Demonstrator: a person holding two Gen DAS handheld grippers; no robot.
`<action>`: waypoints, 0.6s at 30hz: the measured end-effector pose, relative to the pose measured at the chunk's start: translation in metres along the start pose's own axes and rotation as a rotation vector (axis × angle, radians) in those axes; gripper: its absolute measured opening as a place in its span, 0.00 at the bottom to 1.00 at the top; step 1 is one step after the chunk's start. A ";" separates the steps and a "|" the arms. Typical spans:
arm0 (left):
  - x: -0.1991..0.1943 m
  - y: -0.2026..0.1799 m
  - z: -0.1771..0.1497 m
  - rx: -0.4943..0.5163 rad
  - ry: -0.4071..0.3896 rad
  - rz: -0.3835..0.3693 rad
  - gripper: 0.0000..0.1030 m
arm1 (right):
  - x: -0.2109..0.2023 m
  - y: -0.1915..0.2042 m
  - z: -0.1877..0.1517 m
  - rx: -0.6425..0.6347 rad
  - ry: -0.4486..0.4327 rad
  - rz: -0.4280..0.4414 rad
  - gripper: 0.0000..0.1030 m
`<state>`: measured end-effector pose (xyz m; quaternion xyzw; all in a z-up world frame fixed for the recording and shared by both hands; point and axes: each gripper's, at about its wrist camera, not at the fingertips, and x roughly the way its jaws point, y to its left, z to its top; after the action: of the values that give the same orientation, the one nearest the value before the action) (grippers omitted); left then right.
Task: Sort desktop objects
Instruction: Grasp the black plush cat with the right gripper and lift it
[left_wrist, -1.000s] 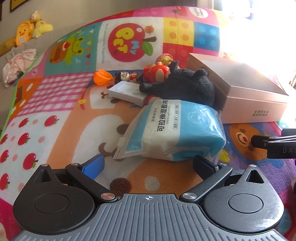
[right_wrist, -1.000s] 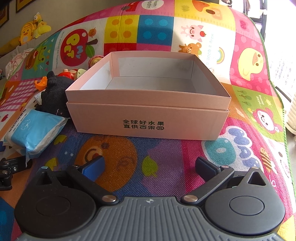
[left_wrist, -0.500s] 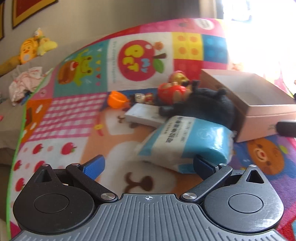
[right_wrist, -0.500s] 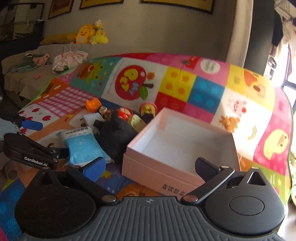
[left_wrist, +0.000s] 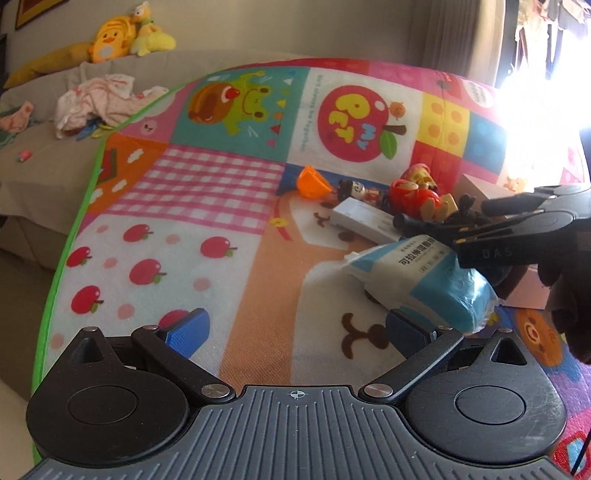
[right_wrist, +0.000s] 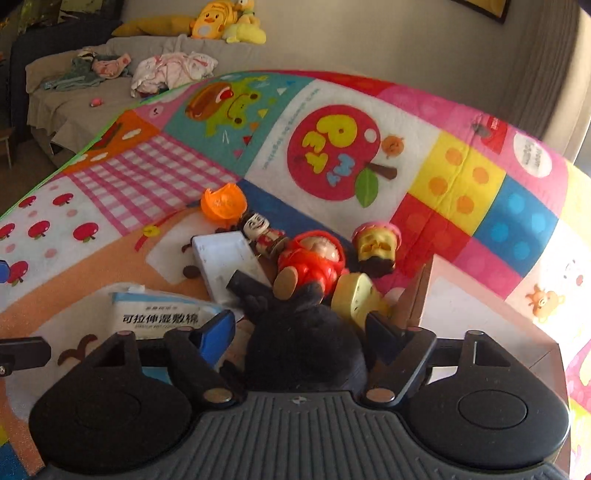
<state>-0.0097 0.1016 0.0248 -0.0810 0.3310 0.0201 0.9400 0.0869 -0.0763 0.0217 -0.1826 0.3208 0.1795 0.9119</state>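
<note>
Since the earlier frame the right gripper (right_wrist: 299, 325) has swung away from the pink box (right_wrist: 480, 306) and now sits over the black plush toy (right_wrist: 303, 343) at lower centre. Its jaws are closing, with the plush between them; whether the pads press on it cannot be told. The left gripper (left_wrist: 295, 328) stands wide open and empty over the play mat (left_wrist: 207, 229). A blue wipes pack (left_wrist: 424, 280) lies at its right. A white box (right_wrist: 229, 266) and red figure (right_wrist: 314, 262) lie beyond.
</note>
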 end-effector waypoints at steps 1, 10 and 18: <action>-0.001 0.001 0.001 -0.011 -0.005 0.001 1.00 | -0.006 0.002 -0.004 0.007 -0.004 0.004 0.70; -0.009 0.005 0.010 -0.112 -0.040 -0.021 1.00 | -0.098 0.021 -0.060 -0.065 -0.036 0.416 0.90; -0.019 -0.019 0.015 -0.042 -0.070 -0.040 1.00 | -0.126 -0.003 -0.075 0.045 -0.138 0.381 0.90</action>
<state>-0.0138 0.0858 0.0512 -0.1067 0.2957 0.0110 0.9492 -0.0425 -0.1389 0.0498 -0.0856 0.2900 0.3535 0.8852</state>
